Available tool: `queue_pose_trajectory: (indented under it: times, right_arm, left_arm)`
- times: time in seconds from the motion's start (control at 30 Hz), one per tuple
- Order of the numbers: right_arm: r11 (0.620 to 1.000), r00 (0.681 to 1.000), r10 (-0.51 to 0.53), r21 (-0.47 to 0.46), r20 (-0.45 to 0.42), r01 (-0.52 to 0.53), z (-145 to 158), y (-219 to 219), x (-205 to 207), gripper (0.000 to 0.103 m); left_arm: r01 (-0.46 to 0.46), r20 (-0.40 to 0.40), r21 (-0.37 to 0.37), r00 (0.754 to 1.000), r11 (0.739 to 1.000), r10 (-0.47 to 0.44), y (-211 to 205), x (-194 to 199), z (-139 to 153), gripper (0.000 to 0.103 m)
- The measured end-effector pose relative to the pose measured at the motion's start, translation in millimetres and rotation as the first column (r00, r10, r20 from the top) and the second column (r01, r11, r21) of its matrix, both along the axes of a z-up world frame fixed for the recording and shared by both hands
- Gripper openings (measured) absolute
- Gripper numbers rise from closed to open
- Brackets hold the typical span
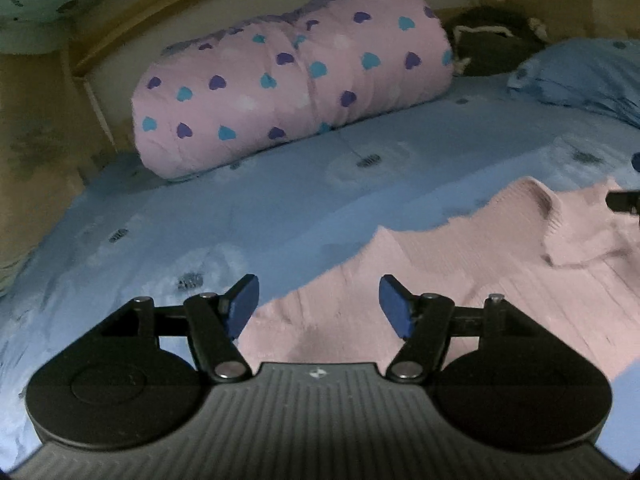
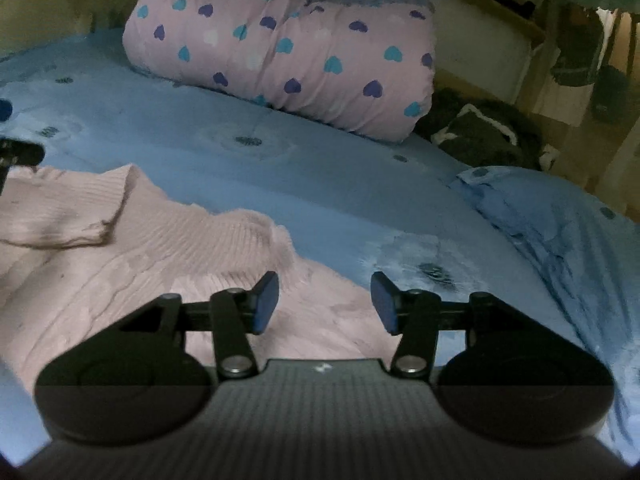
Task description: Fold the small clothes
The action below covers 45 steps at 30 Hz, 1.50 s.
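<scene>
A small pink knit sweater [image 1: 460,280] lies spread on the blue bedsheet [image 1: 240,208]. One sleeve [image 1: 580,232] is folded over its body. My left gripper [image 1: 318,304] is open and empty, low over the sweater's left edge. My right gripper [image 2: 325,304] is open and empty over the sweater's right edge [image 2: 200,264], its right finger [image 2: 384,304] over bare sheet [image 2: 360,184]. Each gripper shows as a dark tip at the edge of the other's view: the right one in the left wrist view [image 1: 624,202], the left one in the right wrist view [image 2: 16,154].
A rolled pink quilt with hearts [image 1: 296,80] lies across the back of the bed, also in the right wrist view [image 2: 288,48]. A dark bundle [image 2: 476,132] and a blue pillow [image 2: 560,232] sit at the right. A wooden bed frame [image 1: 120,36] runs behind.
</scene>
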State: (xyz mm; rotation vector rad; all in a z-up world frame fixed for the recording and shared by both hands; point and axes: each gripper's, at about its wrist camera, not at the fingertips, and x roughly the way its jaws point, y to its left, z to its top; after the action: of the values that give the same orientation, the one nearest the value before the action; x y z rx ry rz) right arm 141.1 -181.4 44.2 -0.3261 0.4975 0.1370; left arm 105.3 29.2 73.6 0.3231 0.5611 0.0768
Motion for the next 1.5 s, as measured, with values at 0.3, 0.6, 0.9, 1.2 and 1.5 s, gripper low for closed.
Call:
queue_pose_trajectory:
  times: [0.3,0.6,0.9,1.2,1.5]
  right_arm:
    - [0.979,0.979,0.194,0.070,-0.067,-0.190,-5,-22,-21,0.054]
    - [0.978,0.968,0.209,0.009,-0.138,-0.210,-30,-23,-1,0.053]
    - [0.981,0.984,0.159,0.126,-0.086,-0.148,-19,-30,11,0.011]
    - [0.861,0.958,-0.243,0.419,-0.156,0.286,-42,-114,42,0.017]
    - [0.835,0.954,-0.266,0.461,-0.140,0.301,-31,-115,35,0.051]
  left_arm:
    - [0.180,-0.093,-0.037,0.979,0.983,-0.183,-6,-14,-28,0.072]
    - [0.187,-0.103,-0.004,0.977,0.982,-0.186,-4,-1,-54,0.057]
    - [-0.008,0.017,-0.058,1.000,0.998,0.009,25,17,-34,0.015]
    - [-0.238,0.010,-0.090,0.971,0.967,0.240,75,35,-39,0.016]
    - [-0.222,0.026,-0.125,0.974,0.967,0.227,76,27,-22,0.038]
